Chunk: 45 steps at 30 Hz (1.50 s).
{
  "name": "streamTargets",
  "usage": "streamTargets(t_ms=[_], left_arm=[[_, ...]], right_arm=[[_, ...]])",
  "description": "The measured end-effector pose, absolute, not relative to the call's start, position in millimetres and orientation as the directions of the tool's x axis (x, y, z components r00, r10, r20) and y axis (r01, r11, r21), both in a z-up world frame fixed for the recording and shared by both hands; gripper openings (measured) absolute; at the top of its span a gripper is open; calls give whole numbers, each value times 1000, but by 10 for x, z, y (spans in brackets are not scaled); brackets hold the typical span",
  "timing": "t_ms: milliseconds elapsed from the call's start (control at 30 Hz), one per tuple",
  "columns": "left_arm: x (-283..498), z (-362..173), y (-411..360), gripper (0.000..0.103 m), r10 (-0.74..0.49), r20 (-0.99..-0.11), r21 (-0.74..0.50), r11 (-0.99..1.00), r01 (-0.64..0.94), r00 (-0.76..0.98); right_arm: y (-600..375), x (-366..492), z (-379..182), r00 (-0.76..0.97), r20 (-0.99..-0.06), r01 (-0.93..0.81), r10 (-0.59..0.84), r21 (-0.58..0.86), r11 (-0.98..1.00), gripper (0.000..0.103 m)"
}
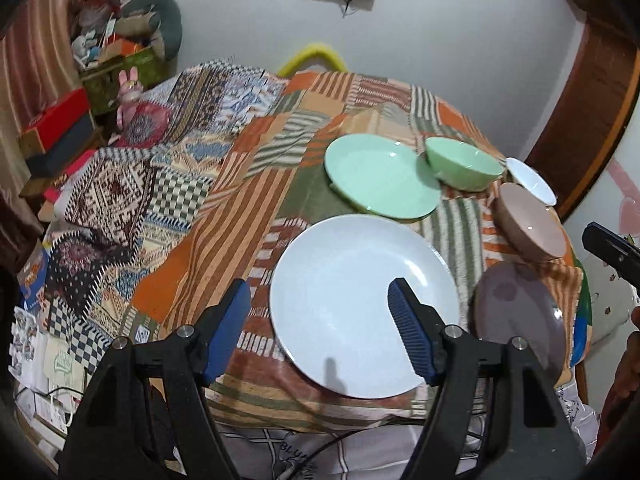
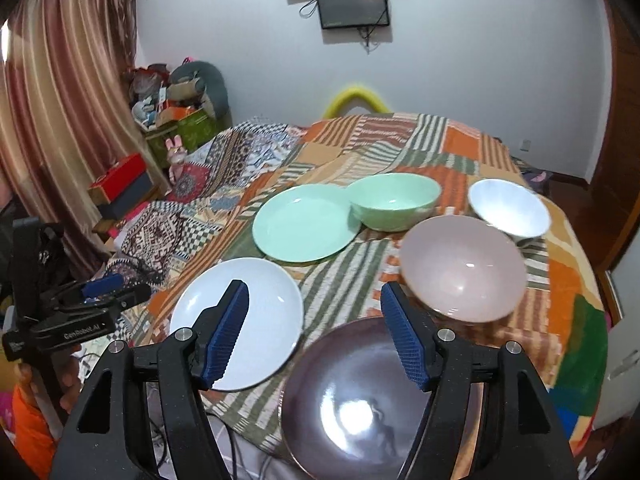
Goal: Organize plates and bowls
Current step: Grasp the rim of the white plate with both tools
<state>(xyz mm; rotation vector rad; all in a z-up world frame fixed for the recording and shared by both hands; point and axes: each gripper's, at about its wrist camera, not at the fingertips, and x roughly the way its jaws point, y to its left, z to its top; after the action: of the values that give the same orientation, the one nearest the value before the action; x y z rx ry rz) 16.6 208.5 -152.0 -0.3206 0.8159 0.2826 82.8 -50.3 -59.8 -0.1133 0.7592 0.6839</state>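
Note:
On the patchwork cloth lie a white plate (image 1: 352, 300) (image 2: 260, 300), a green plate (image 1: 380, 178) (image 2: 304, 224), a green bowl (image 1: 460, 164) (image 2: 394, 202), a white bowl (image 1: 530, 180) (image 2: 508, 208), a pink bowl (image 1: 528, 222) (image 2: 462, 268) and a dark purple plate (image 1: 516, 308) (image 2: 352, 400). My left gripper (image 1: 318, 330) is open and empty above the white plate's near left edge; it also shows in the right wrist view (image 2: 102, 292). My right gripper (image 2: 314, 330) is open and empty above the purple plate; its tip shows in the left wrist view (image 1: 608, 250).
The cloth-covered table (image 2: 460, 152) drops off at its near edge, where cables hang. A patterned bedspread (image 1: 120, 200) lies left. Boxes and clutter (image 1: 116, 52) stand at the far left by a curtain. A yellow chair back (image 2: 356, 98) is behind the table.

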Motion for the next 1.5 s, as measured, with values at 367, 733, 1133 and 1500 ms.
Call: streamTargets(t_ms=[367,733,1133,1500], left_arm=[[231,-1960,2357,71,75,-799,-209,895,-393,596],[346,-2250,2451,57,3,-821,-260,888,-378,571],[409,-2481,2532,32,-69,-833,-317,873,-371,549],[453,-2490,2510,22,-85,-826,-327,877,-351,557]], right_arm=[[-58,1083,-1040,430,-769,-623,473,126,772,65],[207,1312,-1481,337,-857,-628,390,104,771,65],[345,1450,-1750,234,-908,-627,348,133,767,37],[402,1503,-1820,183,-908,-636,377,183,749,22]])
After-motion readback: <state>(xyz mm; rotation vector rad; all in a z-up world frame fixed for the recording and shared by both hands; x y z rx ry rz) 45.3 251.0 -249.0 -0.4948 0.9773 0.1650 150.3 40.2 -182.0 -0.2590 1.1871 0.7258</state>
